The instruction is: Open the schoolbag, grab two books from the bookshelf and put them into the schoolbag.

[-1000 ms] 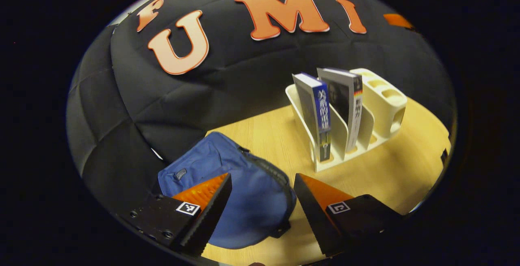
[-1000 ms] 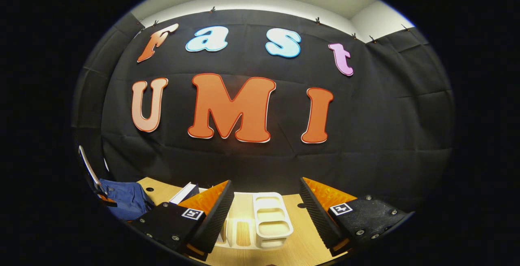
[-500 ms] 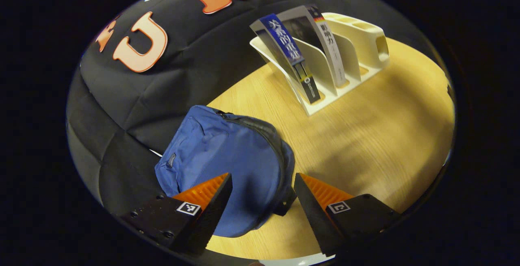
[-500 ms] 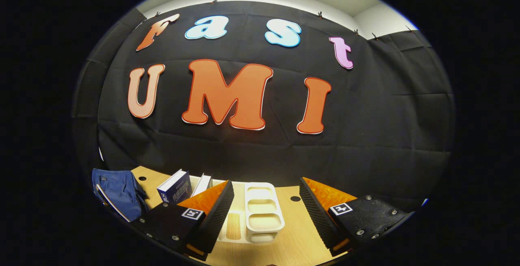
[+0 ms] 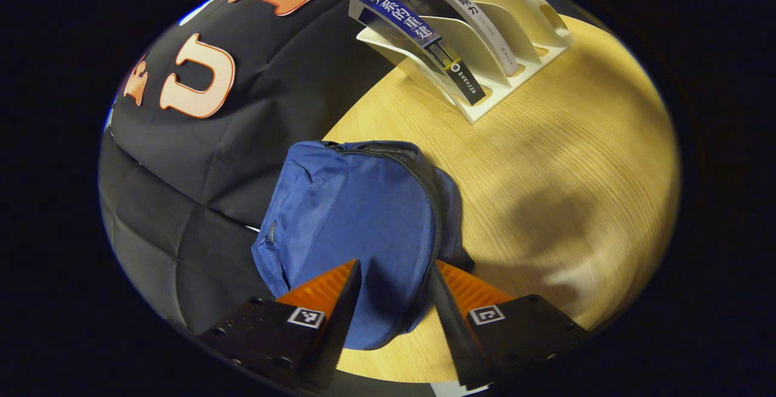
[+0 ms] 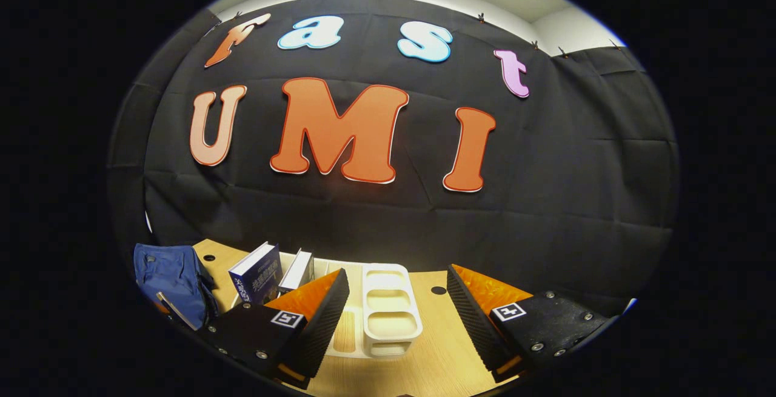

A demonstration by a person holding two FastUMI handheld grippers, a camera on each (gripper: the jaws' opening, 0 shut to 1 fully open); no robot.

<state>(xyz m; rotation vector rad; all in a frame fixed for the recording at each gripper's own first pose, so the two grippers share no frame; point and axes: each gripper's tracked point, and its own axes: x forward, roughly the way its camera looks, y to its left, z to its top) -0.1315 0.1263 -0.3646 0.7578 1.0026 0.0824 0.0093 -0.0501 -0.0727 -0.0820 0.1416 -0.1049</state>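
Left gripper view: the left gripper (image 5: 393, 291) hangs over the blue schoolbag (image 5: 357, 227), its fingers apart on either side of the bag's near end by the zipper (image 5: 431, 227); whether they touch the fabric cannot be told. The bag lies flat on the wooden table (image 5: 564, 160) against the booth's black cloth wall (image 5: 182, 160), zipped, its long axis running from the gripper toward the wall. Beyond it the cream bookshelf (image 5: 515, 63) holds a blue-spined book (image 5: 418, 36) and a white-spined book (image 5: 473, 18), both leaning toward the wall side.

Right gripper view: the right gripper (image 6: 397, 309), fingers wide apart and holding nothing, points at the cloth wall above the bookshelf's cup-like end compartments (image 6: 388, 312). The two books stand left of them, the schoolbag far left at the table's edge.
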